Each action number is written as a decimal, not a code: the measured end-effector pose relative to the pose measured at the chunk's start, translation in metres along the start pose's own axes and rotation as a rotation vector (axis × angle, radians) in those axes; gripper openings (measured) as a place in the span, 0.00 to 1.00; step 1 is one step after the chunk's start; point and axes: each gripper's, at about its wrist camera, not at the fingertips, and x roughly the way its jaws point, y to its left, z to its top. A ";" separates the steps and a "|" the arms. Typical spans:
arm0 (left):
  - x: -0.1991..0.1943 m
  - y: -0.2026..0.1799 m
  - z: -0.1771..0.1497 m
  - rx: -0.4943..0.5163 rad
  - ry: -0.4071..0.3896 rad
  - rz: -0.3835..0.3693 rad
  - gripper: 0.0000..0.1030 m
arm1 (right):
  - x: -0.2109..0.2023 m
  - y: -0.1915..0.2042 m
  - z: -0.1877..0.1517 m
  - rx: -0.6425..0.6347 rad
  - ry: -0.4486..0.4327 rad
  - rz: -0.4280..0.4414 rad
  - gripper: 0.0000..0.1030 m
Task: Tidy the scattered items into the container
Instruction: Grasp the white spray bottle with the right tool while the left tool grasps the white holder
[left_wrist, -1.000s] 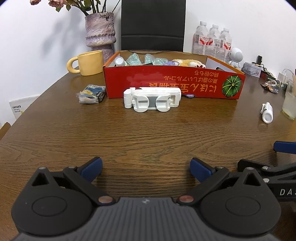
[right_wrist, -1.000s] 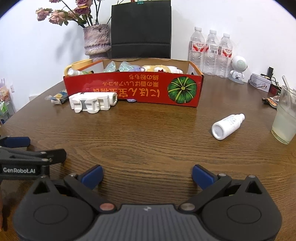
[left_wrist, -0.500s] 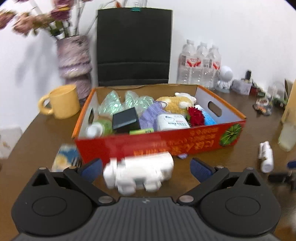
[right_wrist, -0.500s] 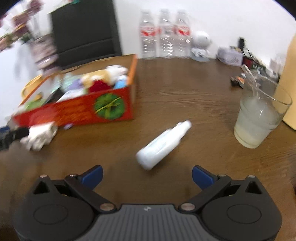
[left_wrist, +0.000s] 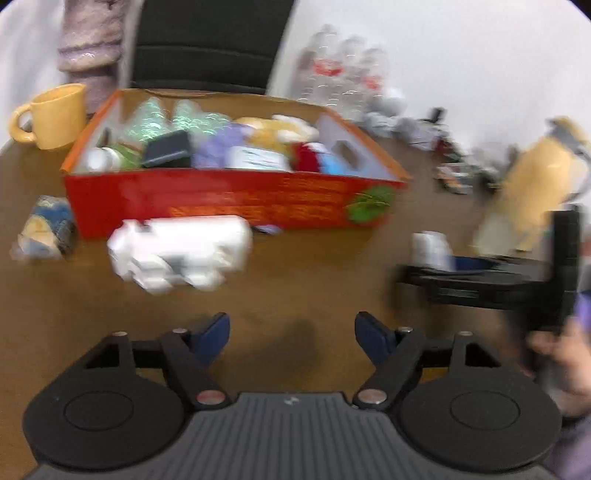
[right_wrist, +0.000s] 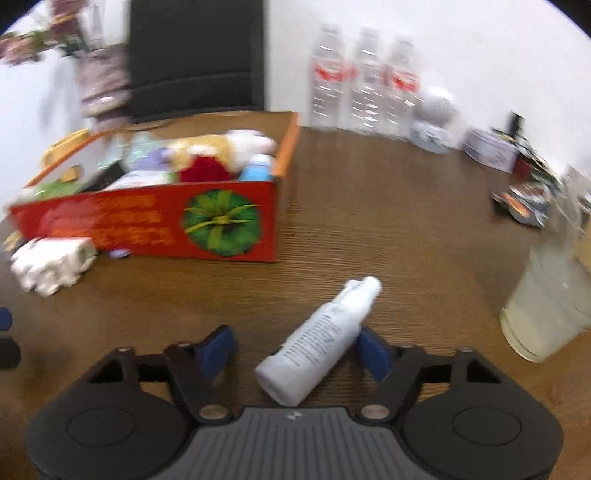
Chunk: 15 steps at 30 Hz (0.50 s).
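The red box is sitting mostly filled; the right hand-held gripper is closing around the white spray bottle, not yet clamping it, while the left hand-held gripper, empty and also closing, is facing the white plastic holder at its 11 o'clock.

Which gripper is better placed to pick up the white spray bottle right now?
Right. The white spray bottle already lies between the closing right gripper pads; the left gripper faces the white plastic holder instead.

left wrist: low, faces red box | right wrist: same, rightward | shared: box, table
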 end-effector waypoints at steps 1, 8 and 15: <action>-0.004 -0.001 0.000 0.041 -0.035 0.041 0.87 | -0.002 0.002 -0.001 -0.015 -0.006 0.025 0.54; 0.036 0.045 0.021 0.070 -0.069 0.419 1.00 | -0.002 0.013 -0.002 -0.046 -0.032 0.071 0.52; 0.066 0.049 0.027 -0.024 -0.045 0.315 1.00 | -0.001 0.017 -0.006 -0.058 -0.060 0.067 0.53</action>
